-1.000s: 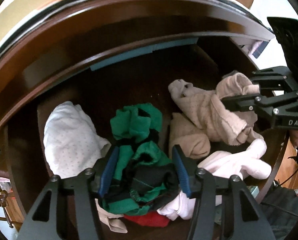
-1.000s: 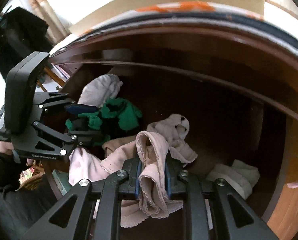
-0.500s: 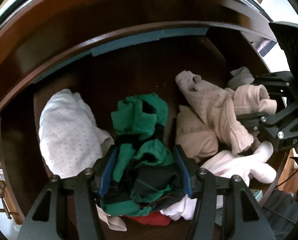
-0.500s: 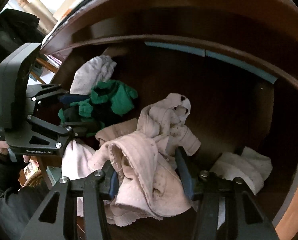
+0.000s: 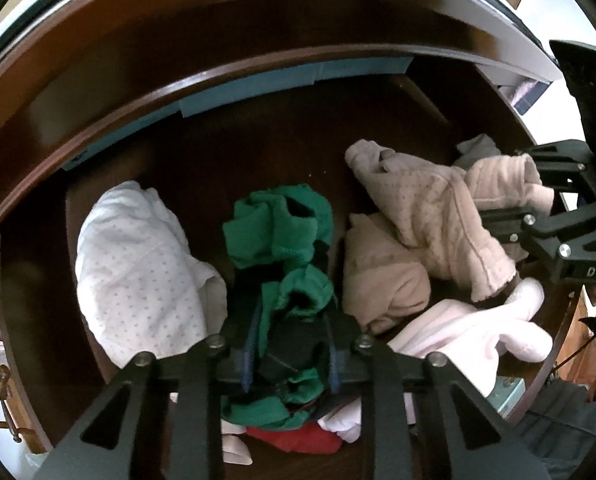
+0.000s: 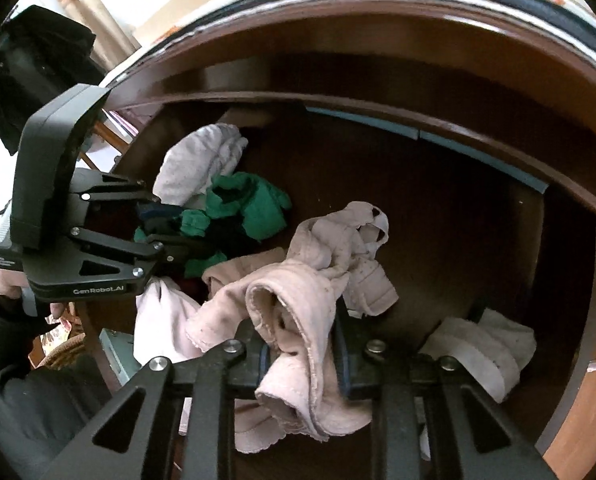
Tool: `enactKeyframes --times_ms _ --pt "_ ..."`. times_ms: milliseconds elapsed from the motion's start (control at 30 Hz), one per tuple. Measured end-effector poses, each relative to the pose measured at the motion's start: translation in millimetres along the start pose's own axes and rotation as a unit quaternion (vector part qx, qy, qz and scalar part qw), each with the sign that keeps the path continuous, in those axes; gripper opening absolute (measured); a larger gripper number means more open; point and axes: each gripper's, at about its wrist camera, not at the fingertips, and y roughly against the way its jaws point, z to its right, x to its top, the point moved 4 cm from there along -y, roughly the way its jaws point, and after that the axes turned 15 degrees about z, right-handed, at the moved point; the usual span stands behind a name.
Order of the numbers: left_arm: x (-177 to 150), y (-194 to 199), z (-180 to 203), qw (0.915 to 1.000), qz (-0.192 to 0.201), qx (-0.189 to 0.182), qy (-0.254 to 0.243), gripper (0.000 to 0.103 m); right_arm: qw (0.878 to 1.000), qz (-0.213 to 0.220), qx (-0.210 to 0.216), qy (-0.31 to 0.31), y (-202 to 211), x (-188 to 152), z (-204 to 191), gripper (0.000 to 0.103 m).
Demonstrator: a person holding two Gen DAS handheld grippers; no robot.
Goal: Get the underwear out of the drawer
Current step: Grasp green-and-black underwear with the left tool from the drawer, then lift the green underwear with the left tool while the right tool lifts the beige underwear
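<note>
Grippers of black plastic work side by side inside a dark brown wooden drawer [image 5: 258, 152] that holds a jumble of small garments. On the left, the left gripper [image 5: 290, 354] points steeply down into a crumpled pair of green and black underwear [image 5: 282, 232] in the middle of the drawer; its jaws are closing, and the blue pads [image 5: 249, 350] already press the green fabric on both sides. Just beside it, the right gripper [image 6: 303, 354] is likewise closing on a bunched pale pink ribbed garment [image 6: 294, 304], a fold of which is pinched between its pads and hangs down in front of them. That pink piece trails back to a dotted beige garment [image 5: 429, 208] lying near the drawer's right half. A white dotted cloth bundle [image 5: 134, 264] sits at the left wall, well apart from a folded white piece [image 6: 481, 348] in the right corner. A soft light pink item [image 5: 473, 332] and a red scrap [image 5: 298, 438] lie at the near edge, under the green pair. A strip of light blue tape [image 5: 258, 84] runs along the back wall. A person's hand [image 6: 2, 276] grips the left tool's handle.
</note>
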Motion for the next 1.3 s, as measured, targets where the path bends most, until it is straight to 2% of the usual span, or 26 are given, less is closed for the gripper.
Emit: enactKeyframes --times_ms 333,500,700,967,1300 --pt "2.3 19.2 0.4 0.9983 0.059 -0.001 -0.001 0.02 0.999 0.04 -0.004 0.028 19.8 2.7 -3.7 0.027" --pt "1.4 30.9 2.9 0.9956 0.092 0.01 -0.012 0.02 0.997 0.071 -0.006 0.042 33.8 4.3 -4.9 0.027" --pt "0.4 45.5 -0.6 0.992 0.127 0.002 -0.002 0.019 0.995 0.091 0.0 0.048 42.7 7.0 -5.6 0.027" --pt "-1.1 63.8 -12.6 0.9842 0.177 0.006 0.005 0.019 0.988 0.118 -0.003 0.095 55.8 4.2 -18.1 0.027" --pt "-3.0 78.5 -18.9 0.9767 0.214 0.016 0.001 0.019 0.983 0.14 -0.009 0.118 59.7 3.1 -20.6 0.027"
